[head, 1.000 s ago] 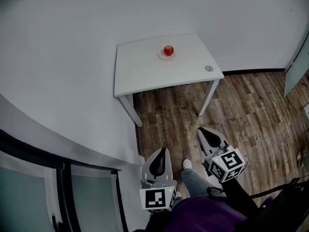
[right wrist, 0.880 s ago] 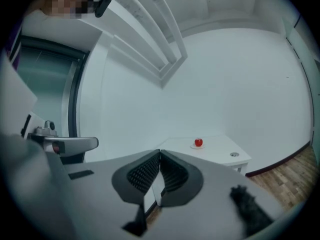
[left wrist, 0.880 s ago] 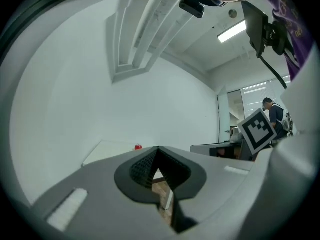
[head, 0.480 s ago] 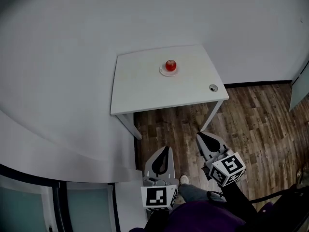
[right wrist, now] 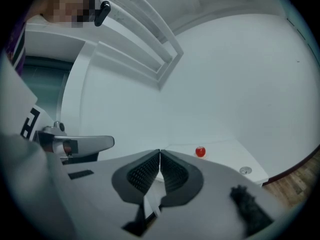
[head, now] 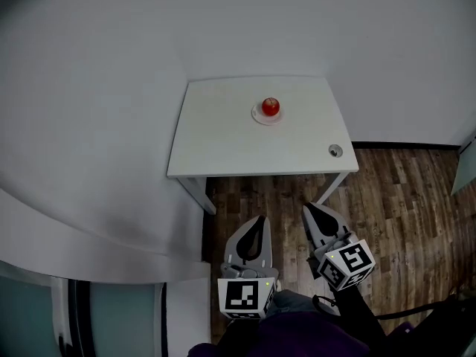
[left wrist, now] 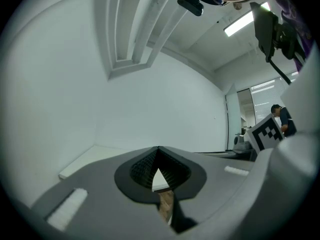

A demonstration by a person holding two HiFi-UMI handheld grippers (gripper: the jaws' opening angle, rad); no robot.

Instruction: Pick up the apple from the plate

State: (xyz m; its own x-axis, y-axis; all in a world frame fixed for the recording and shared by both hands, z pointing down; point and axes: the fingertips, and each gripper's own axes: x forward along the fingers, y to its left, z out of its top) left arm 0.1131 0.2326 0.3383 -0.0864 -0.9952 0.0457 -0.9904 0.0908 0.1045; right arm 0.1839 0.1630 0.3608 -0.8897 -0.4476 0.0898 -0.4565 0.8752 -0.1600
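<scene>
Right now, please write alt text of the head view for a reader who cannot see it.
A red apple sits on a small white plate on a white table in a white-walled corner. Nearer, above a wooden floor, the left gripper and right gripper point toward the table, both shut and empty.

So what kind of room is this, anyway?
Probably an office or lab room: bare white walls, wood-plank floor, ceiling strip lights, and one small white table holding a red apple on a white plate.
</scene>
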